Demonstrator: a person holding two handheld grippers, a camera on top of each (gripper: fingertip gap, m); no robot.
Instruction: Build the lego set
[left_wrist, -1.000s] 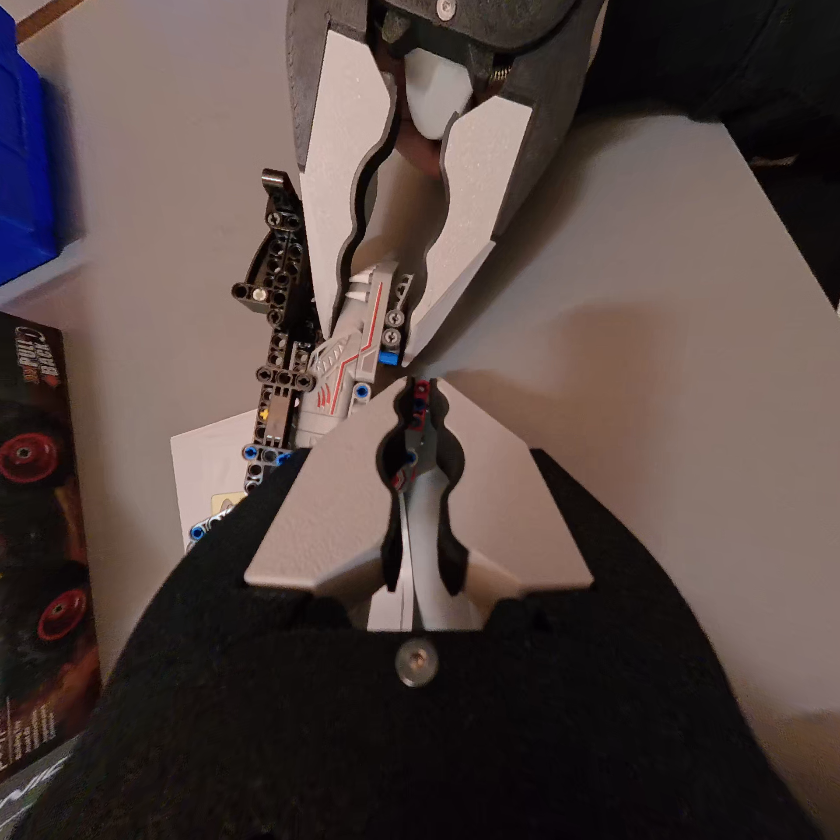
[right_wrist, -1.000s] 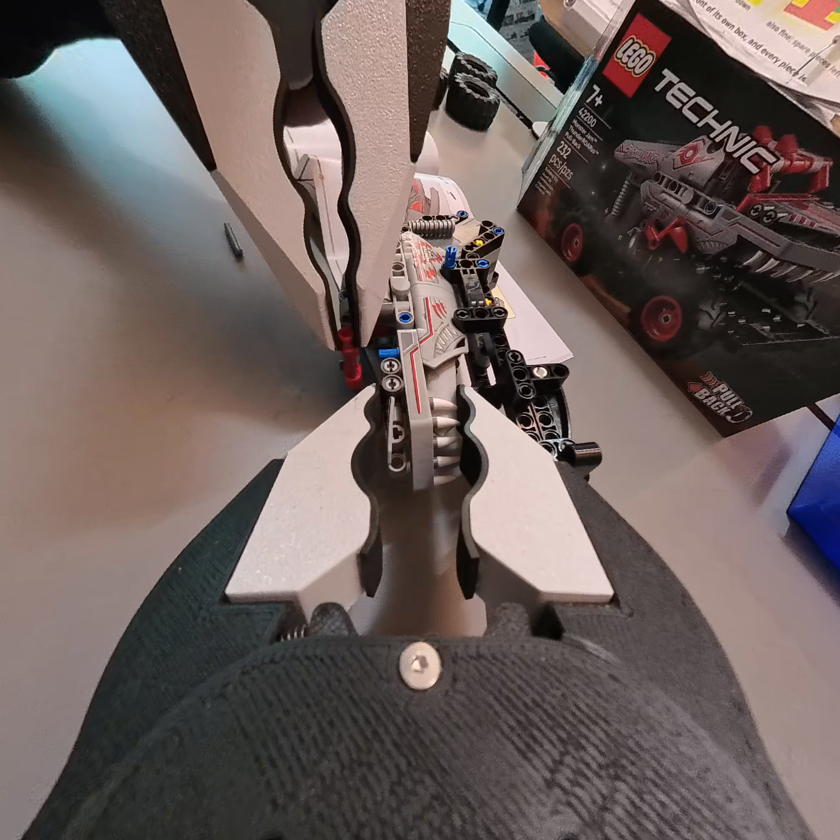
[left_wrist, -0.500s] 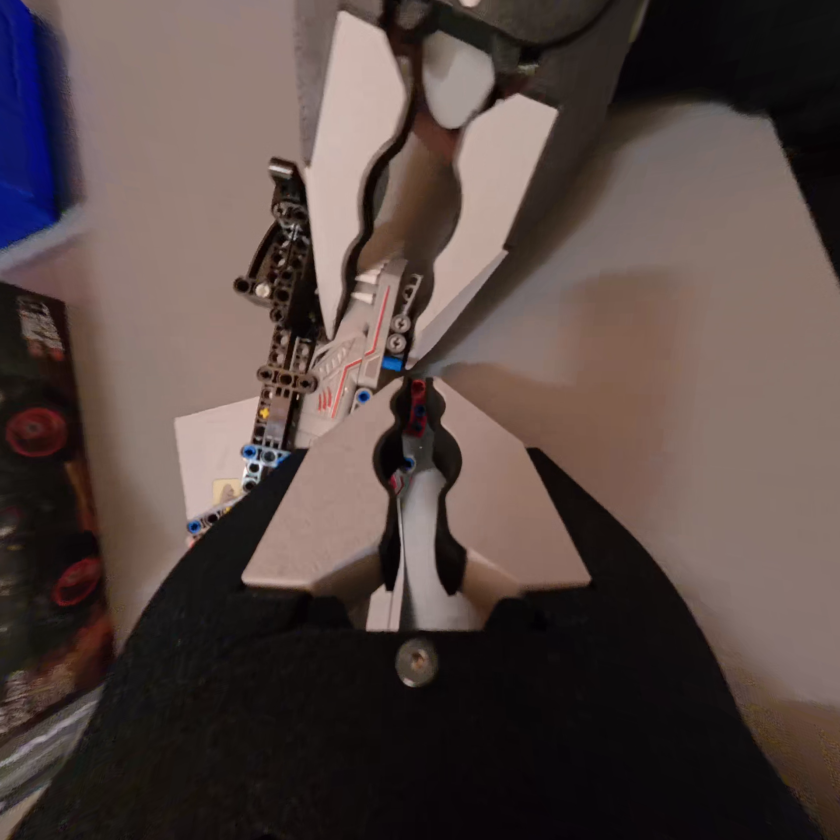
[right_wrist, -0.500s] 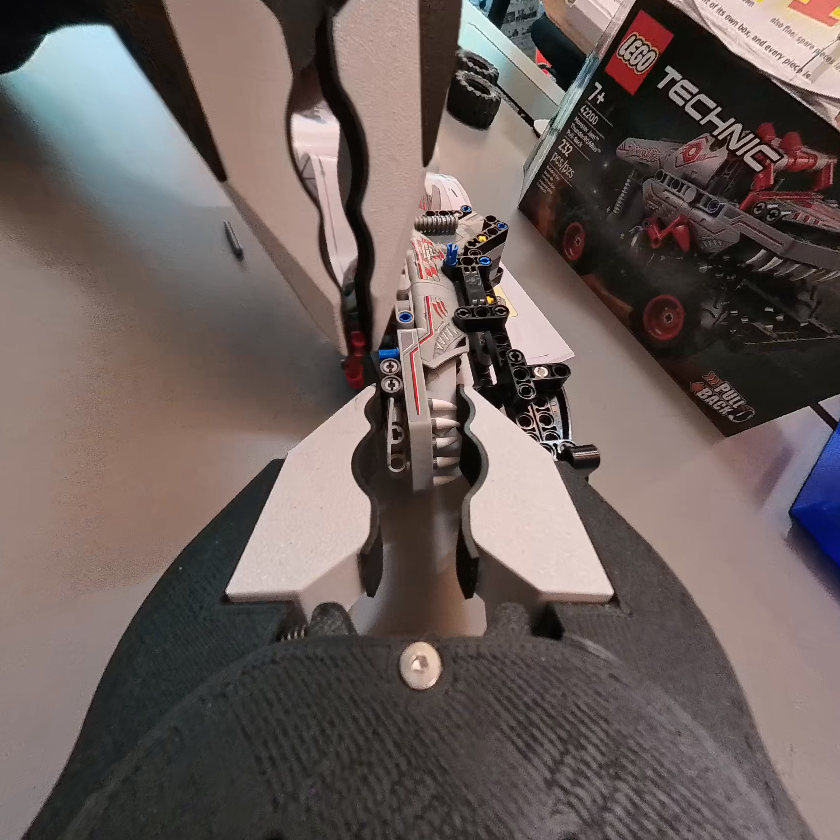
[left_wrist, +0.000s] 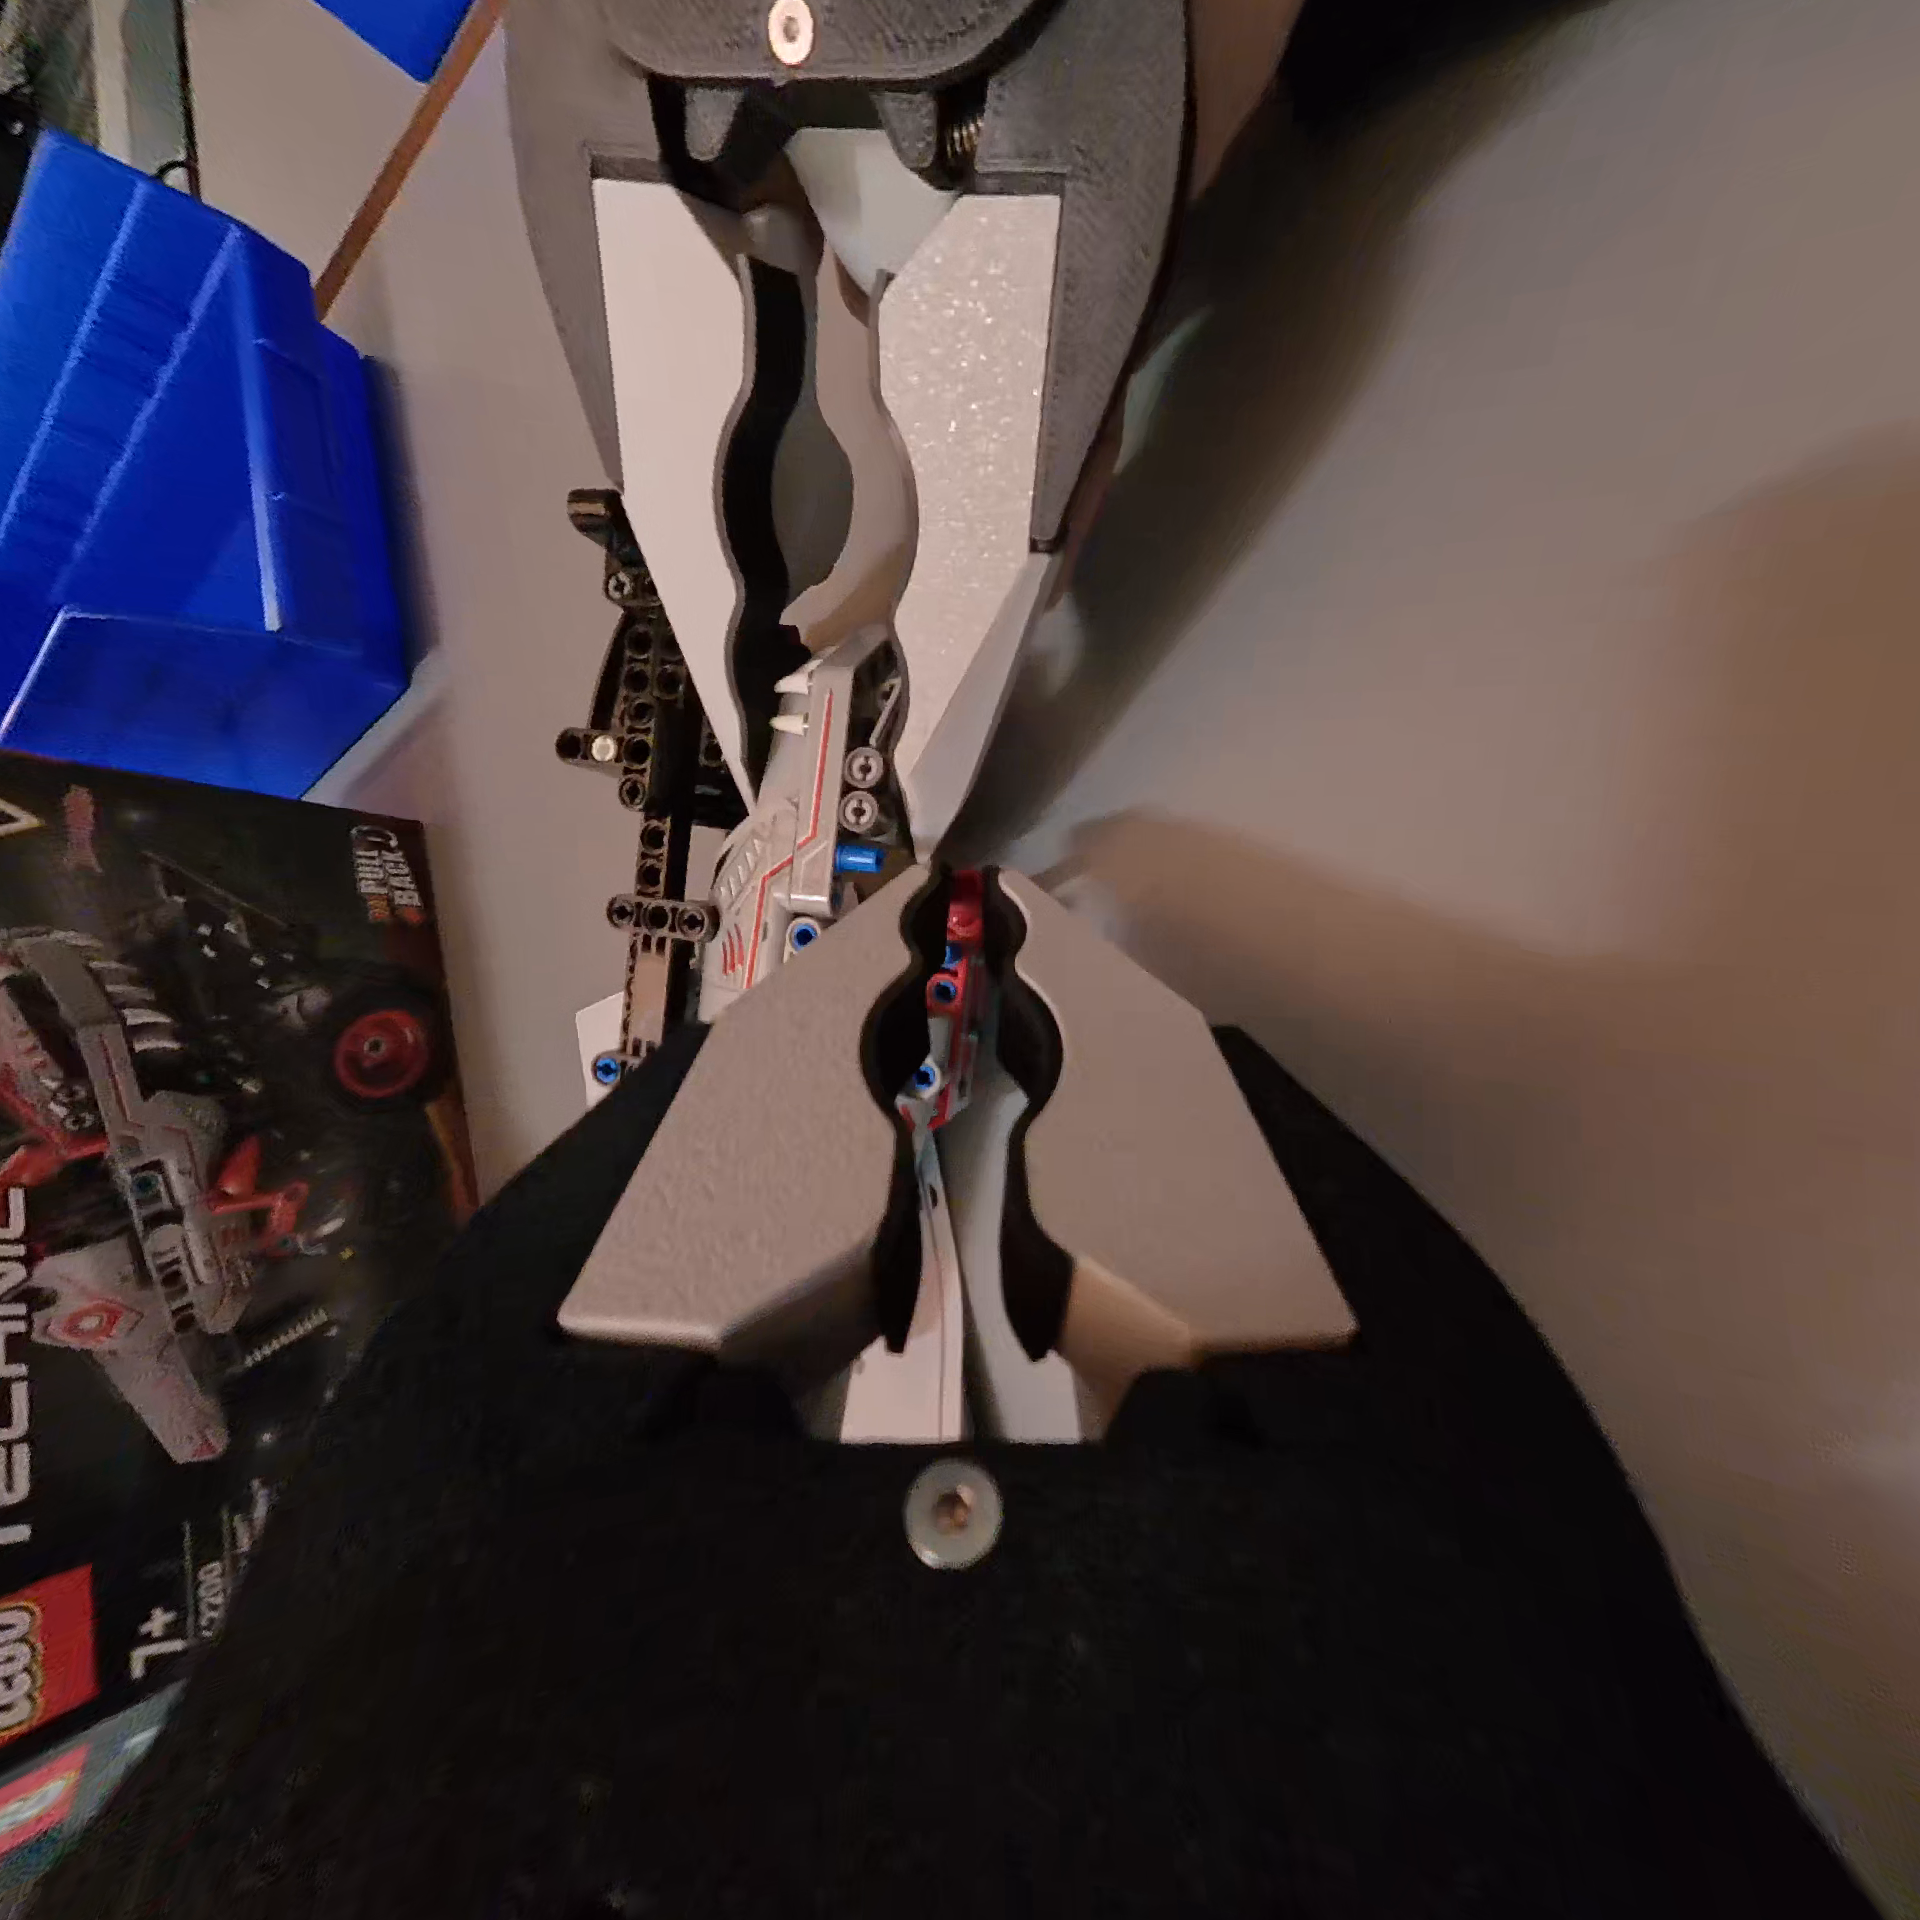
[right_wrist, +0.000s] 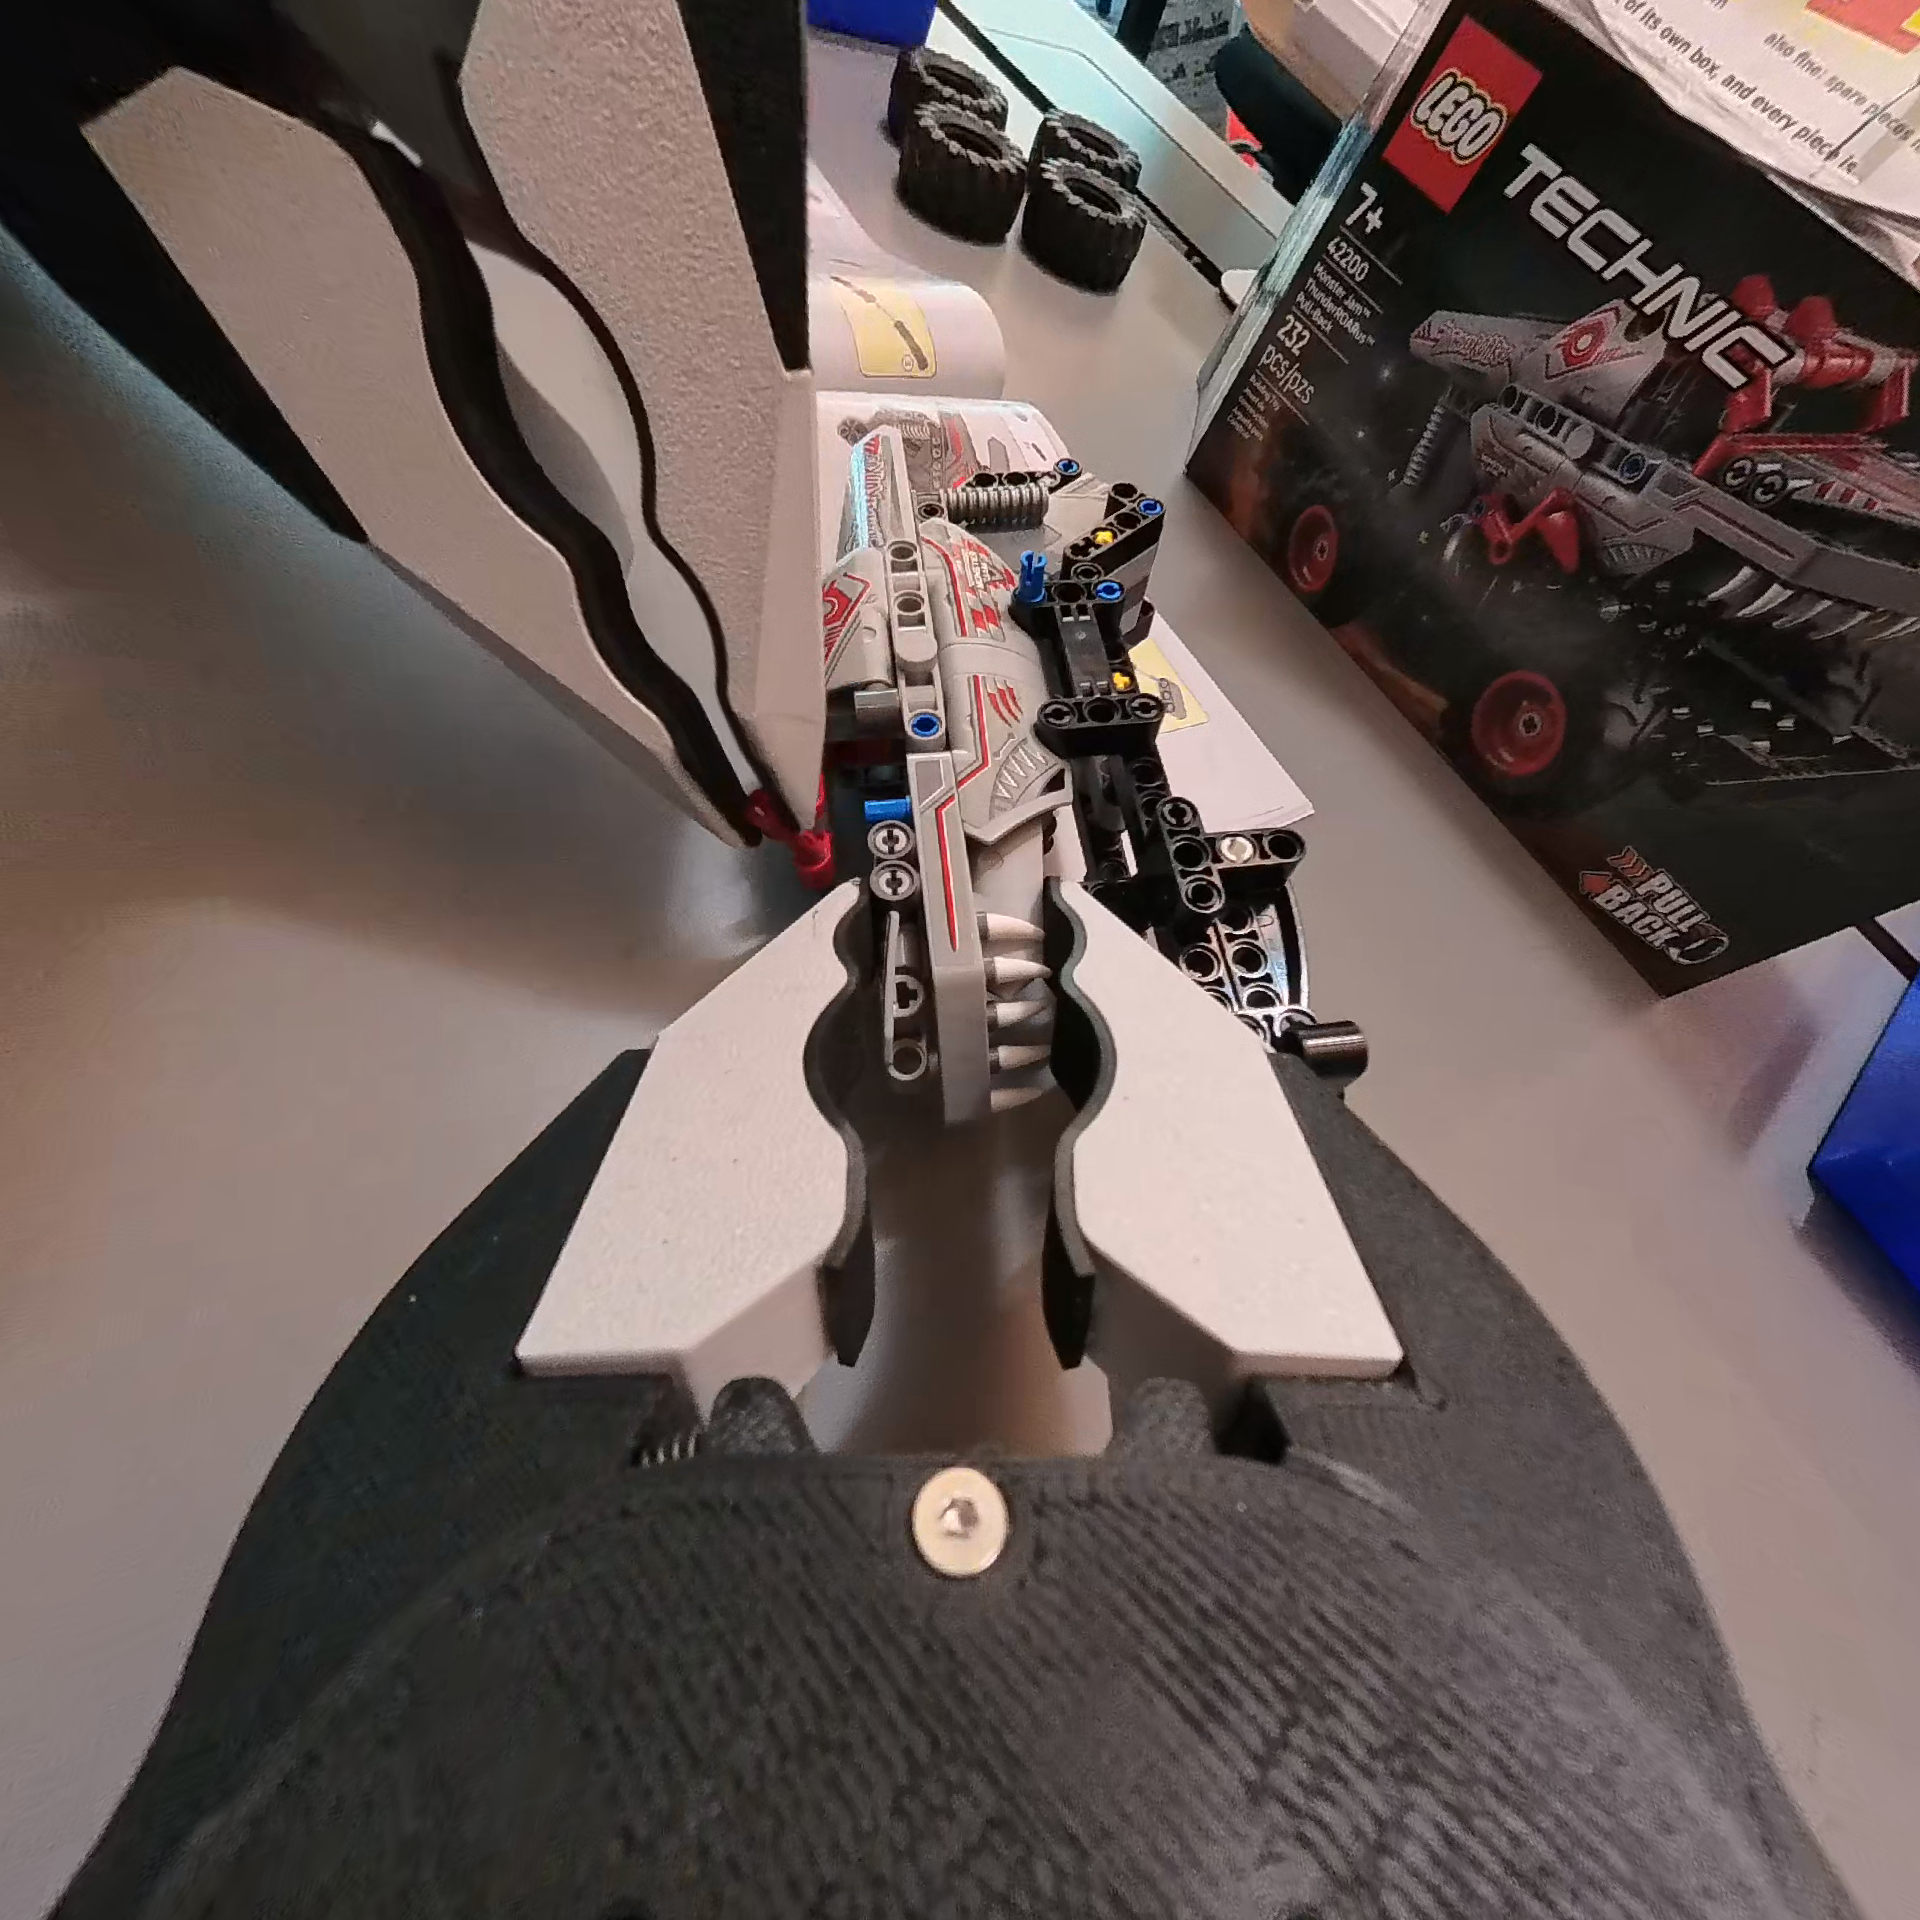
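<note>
The partly built lego model has a grey body with red stripes and white teeth (right_wrist: 971, 935) and a black beam frame (right_wrist: 1101, 717). My right gripper (right_wrist: 956, 894) is shut on the toothed end of the model and shows at the top of the left wrist view (left_wrist: 836, 816). My left gripper (left_wrist: 961, 883) is shut on a small red and grey piece (left_wrist: 961, 987). In the right wrist view it (right_wrist: 774, 831) comes in from the upper left. The red piece's tip (right_wrist: 805, 844) is just left of the model's blue pin (right_wrist: 883, 808).
The lego set box (right_wrist: 1558, 520) stands to the right of the model and also shows in the left wrist view (left_wrist: 187, 1143). Several black tyres (right_wrist: 1018, 166) sit at the back. A blue bin (left_wrist: 177, 468) is beside the box. Paper sheets (right_wrist: 1226, 769) lie under the model. Left and right tips are no more than a few centimetres apart.
My left gripper has tilted and pulled back a little, so its view takes in more of the box and bin. The red piece stays beside the blue pin. My right gripper keeps its hold.
</note>
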